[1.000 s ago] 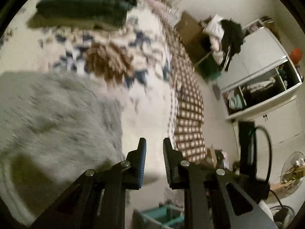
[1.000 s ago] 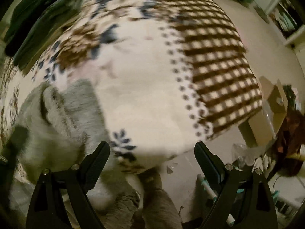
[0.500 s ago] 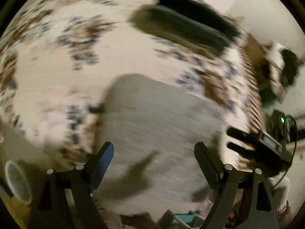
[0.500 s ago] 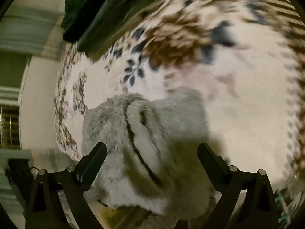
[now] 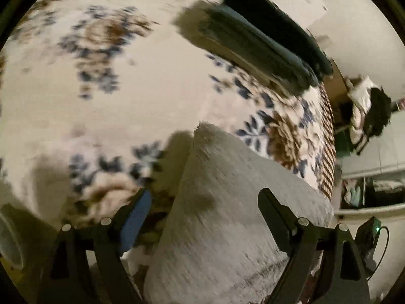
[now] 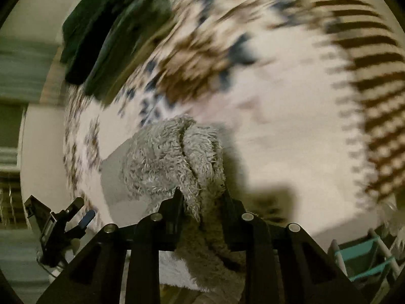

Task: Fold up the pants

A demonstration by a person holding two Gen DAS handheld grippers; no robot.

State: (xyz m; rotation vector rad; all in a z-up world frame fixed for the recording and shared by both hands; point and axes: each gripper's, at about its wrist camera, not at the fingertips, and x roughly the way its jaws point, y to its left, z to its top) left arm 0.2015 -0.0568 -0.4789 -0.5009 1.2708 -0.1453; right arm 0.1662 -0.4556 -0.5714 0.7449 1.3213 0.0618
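The grey fuzzy pants (image 5: 227,215) lie bunched on a floral bedspread (image 5: 101,101). My left gripper (image 5: 205,197) stands wide open just above them; a flat grey panel of the cloth lies under its right finger and nothing is pinched. In the right wrist view the pants (image 6: 164,157) show a thick folded edge with a seam. My right gripper (image 6: 201,195) is closing, and its pads press on a tuft of that fuzzy edge. The left gripper (image 6: 83,210) also shows at the lower left of the right wrist view, open.
A stack of folded dark green garments (image 5: 265,43) (image 6: 106,30) sits at the far side of the bed. The bedspread's checked border (image 6: 374,101) runs along the bed's edge. A teal basket (image 6: 362,255) stands on the floor, and a chair heaped with clothes (image 5: 367,111) by a wardrobe.
The left gripper went from nearly shut to wide open and swung across over the pants. The right gripper, wide open before, has closed on the pants' fuzzy edge.
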